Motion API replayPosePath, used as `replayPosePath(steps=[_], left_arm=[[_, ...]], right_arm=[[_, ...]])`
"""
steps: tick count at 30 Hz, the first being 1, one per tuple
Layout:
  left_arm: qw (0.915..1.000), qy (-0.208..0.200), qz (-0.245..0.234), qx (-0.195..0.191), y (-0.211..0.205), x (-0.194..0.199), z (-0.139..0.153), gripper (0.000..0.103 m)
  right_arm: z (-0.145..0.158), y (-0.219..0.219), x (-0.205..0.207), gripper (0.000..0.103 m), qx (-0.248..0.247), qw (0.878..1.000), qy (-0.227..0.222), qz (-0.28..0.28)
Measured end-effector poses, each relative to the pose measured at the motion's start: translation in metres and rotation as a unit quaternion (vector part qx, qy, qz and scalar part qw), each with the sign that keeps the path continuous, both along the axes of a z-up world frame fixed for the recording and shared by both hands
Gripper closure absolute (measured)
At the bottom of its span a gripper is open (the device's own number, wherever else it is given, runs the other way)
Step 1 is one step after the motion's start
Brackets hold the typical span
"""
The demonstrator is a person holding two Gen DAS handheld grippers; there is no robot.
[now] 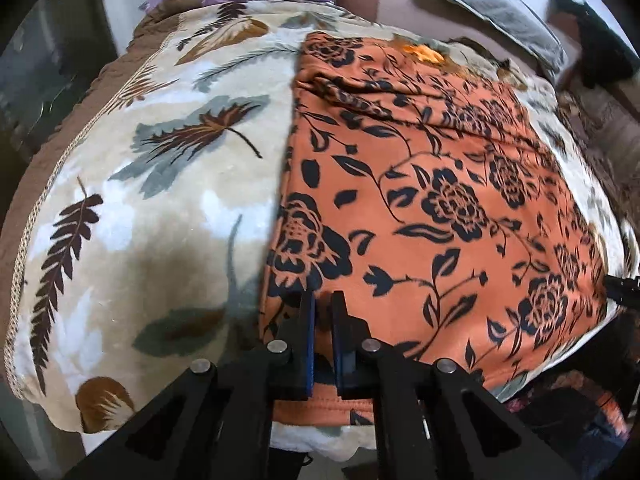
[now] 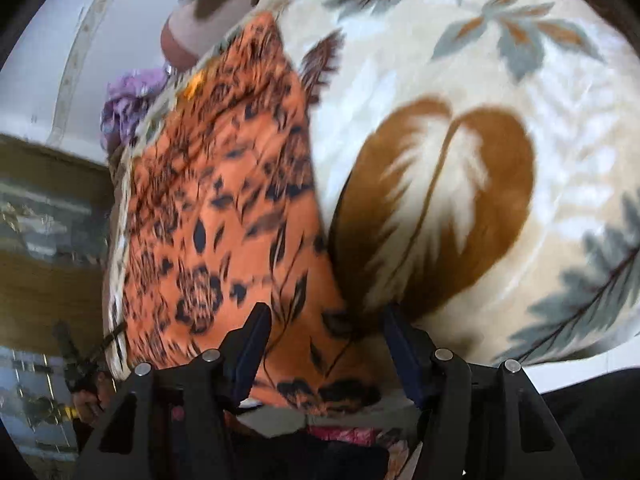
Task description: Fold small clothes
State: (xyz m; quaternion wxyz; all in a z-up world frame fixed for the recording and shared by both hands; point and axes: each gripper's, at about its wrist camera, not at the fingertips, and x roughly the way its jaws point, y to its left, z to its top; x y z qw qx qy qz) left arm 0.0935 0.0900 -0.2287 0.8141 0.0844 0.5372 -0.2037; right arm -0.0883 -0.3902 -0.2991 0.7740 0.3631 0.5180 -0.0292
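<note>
An orange floral garment (image 1: 420,200) is shown lying flat on a leaf-print blanket (image 1: 140,200). Its near hem is pinched by the nearly closed left gripper (image 1: 323,320), while its corner lies between the wide-open fingers of the right gripper (image 2: 324,340). The grasping step is judged in hand; closure of the right gripper is called for before any fold.

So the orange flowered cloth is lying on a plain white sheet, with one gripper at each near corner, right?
Not quite: the orange flowered cloth lies on a cream blanket printed with leaves, not a plain sheet, as the left wrist view shows. The left gripper and right gripper are at its near corners.
</note>
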Motion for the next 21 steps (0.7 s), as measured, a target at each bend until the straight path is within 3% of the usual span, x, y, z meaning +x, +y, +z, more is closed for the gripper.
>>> replayPosePath(steps=[2,3,4,5,6,7,9,11,14,15,16,17,18,20,21], left_arm=[[0.9999,0.009,0.002,0.006,0.003,0.002,-0.001,0.062],[0.9999,0.007,0.011,0.009,0.006,0.002,-0.001,0.039],[0.9996,-0.004,0.023,0.012,0.01,0.002,0.001,0.036],[0.9996,-0.007,0.025,0.012,0.012,0.002,0.001,0.036],[0.9997,-0.005,0.02,0.008,0.015,0.002,0.002,0.043],[0.9998,-0.004,0.017,0.004,0.016,0.001,0.003,0.072],[0.9999,0.007,0.014,-0.007,0.02,0.001,0.002,0.098],[0.9999,0.003,0.01,-0.006,0.022,-0.001,0.003,0.098],[0.9998,-0.006,-0.022,-0.002,0.016,-0.008,0.005,0.093],[0.9997,-0.005,-0.023,0.01,0.014,-0.008,0.004,0.075],[0.9996,-0.007,-0.017,0.022,0.013,-0.007,0.003,0.045],[0.999,-0.019,-0.005,0.039,0.015,-0.007,0.004,0.031],[0.9985,-0.032,0.003,0.045,0.017,-0.008,0.006,0.021],[0.9988,-0.037,0.007,0.032,0.023,-0.009,0.009,0.021],[0.9994,-0.028,0.004,0.019,0.025,-0.009,0.01,0.021]], right_arm=[[0.003,0.013,0.004,0.04,-0.038,0.999,0.0,0.012],[0.004,0.019,0.007,0.042,-0.051,0.998,0.002,0.025],[0.005,0.027,0.011,0.045,-0.06,0.997,0.005,0.042],[0.006,0.032,0.013,0.063,-0.067,0.996,0.007,0.057],[0.009,0.039,0.016,0.084,-0.078,0.994,0.008,0.078],[0.014,0.044,0.016,0.086,-0.09,0.992,0.002,0.087],[0.021,0.046,0.017,0.086,-0.101,0.99,-0.012,0.093],[0.019,0.044,0.019,0.086,-0.092,0.991,-0.007,0.094],[0.013,0.036,0.02,0.083,-0.072,0.995,0.013,0.073],[0.012,0.036,0.019,0.078,-0.071,0.995,0.018,0.073],[0.011,0.036,0.017,0.075,-0.072,0.995,0.018,0.072],[0.012,0.036,0.015,0.066,-0.071,0.995,0.015,0.07],[0.012,0.038,0.014,0.048,-0.066,0.995,0.012,0.067],[0.013,0.041,0.012,0.029,-0.058,0.996,0.003,0.061],[0.014,0.043,0.011,0.029,-0.061,0.996,-0.007,0.064]])
